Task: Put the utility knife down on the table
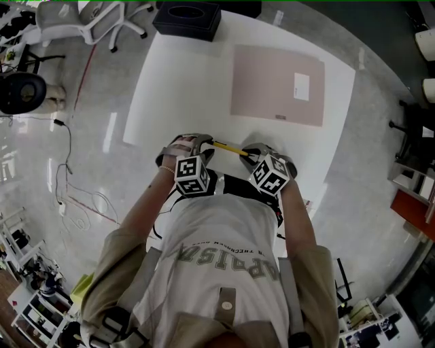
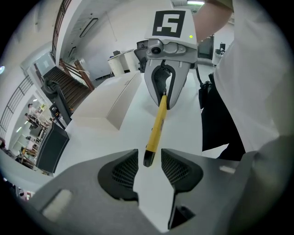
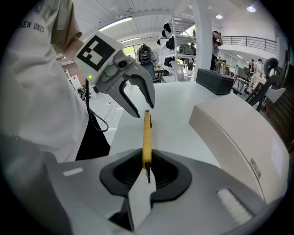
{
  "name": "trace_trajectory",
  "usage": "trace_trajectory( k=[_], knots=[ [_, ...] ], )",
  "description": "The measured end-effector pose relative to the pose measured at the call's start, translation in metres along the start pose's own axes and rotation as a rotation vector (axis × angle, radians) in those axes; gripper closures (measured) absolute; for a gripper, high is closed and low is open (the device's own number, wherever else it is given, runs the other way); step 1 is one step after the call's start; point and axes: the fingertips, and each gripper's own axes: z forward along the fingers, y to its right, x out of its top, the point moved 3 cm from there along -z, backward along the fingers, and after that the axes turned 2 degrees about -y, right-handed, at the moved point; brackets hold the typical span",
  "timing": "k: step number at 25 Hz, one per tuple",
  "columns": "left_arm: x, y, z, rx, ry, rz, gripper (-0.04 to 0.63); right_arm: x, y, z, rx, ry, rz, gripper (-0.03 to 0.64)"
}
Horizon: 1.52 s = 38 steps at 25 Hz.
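A yellow utility knife (image 1: pixel 230 147) with a black tail hangs level just above the white table (image 1: pixel 183 88), near its front edge. My right gripper (image 1: pixel 255 155) is shut on the knife's blade end; in the right gripper view the pads (image 3: pixel 158 172) pinch the knife (image 3: pixel 146 135) with the blade tip poking out. My left gripper (image 1: pixel 202 144) is at the other end. In the left gripper view, the knife's (image 2: pixel 156 126) black tail lies between the left gripper's (image 2: pixel 149 167) pads with a gap on each side. The opposite gripper faces each camera: the right (image 2: pixel 164 98), the left (image 3: pixel 142 106).
A flat pinkish box (image 1: pixel 275 85) with a white label lies on the table's far right part. A black box (image 1: pixel 187 19) stands at the far edge. Office chairs (image 1: pixel 88 17) and floor cables (image 1: pixel 75 197) are to the left, shelving (image 1: pixel 414 183) to the right.
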Motion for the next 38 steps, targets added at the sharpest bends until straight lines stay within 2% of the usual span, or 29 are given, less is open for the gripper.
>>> trace_trajectory(
  k=[10,20,38],
  knots=[
    [0.006,-0.003,0.005,0.020,-0.026,0.051,0.503,-0.005,0.002,0.002,0.013,0.010,0.041,0.555],
    [0.013,-0.003,0.011,-0.013,-0.078,0.130,0.514,-0.015,0.005,0.004,0.005,-0.005,0.065,0.554],
    [0.020,-0.007,0.016,-0.090,-0.106,0.113,0.517,-0.025,0.011,0.006,-0.161,-0.040,0.013,0.531]
  ],
)
